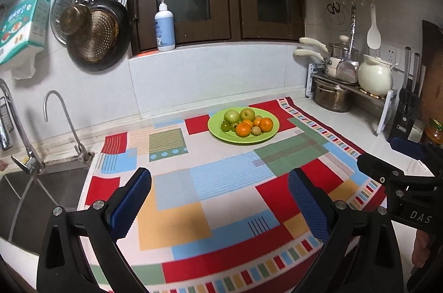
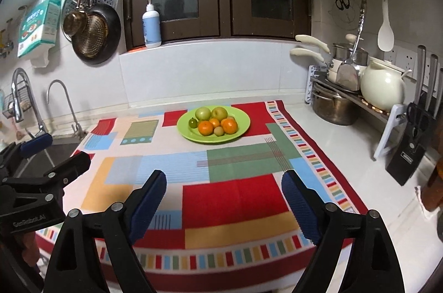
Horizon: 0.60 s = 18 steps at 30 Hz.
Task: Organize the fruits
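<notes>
A green plate (image 1: 218, 134) (image 2: 243, 121) stands at the far side of a patchwork cloth (image 1: 180, 199) (image 2: 238, 193). On it lie green apples (image 1: 231, 116) (image 2: 203, 113), orange mandarins (image 1: 243, 129) (image 2: 205, 127) and some small green and yellowish fruits. My left gripper (image 1: 220, 183) hangs over the near part of the cloth, open, with nothing between its blue pads. My right gripper (image 2: 223, 188) is also open and empty, well short of the plate. Each gripper shows at the edge of the other's view: the right one (image 1: 387, 154) and the left one (image 2: 55, 152).
A sink (image 1: 41, 196) with two taps (image 1: 69, 127) lies left of the cloth. A rack of pots (image 2: 349, 96), a cream kettle (image 2: 383, 85) and a knife block (image 2: 412, 143) stand at the right. Pans hang on the wall; a pump bottle (image 1: 164, 27) stands on the sill.
</notes>
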{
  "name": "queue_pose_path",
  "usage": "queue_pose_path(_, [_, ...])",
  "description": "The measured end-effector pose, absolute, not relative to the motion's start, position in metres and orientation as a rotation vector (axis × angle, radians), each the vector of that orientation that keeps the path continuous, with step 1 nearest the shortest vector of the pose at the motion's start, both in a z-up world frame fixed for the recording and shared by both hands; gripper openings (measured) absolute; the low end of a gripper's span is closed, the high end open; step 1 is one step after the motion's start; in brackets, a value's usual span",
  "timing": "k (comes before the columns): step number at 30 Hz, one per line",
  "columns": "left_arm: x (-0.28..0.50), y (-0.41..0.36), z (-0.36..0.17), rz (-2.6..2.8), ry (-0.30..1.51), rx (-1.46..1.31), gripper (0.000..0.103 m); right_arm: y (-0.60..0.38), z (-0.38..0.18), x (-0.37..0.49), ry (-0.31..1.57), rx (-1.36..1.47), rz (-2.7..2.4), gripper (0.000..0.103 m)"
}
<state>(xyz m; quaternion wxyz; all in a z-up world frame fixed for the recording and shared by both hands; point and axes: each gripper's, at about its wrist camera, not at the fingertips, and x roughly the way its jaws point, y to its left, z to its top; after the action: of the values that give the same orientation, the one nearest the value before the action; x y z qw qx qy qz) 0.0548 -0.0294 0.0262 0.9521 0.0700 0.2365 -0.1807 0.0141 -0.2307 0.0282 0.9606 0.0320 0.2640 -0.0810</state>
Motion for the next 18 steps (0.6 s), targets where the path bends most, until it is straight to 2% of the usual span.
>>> queue_pose_path(18, [0.008,-0.024,0.039,-0.347,0.457,0.128,0.103,-0.226,0.039,-0.032,0.509,0.057,-0.123,0.086])
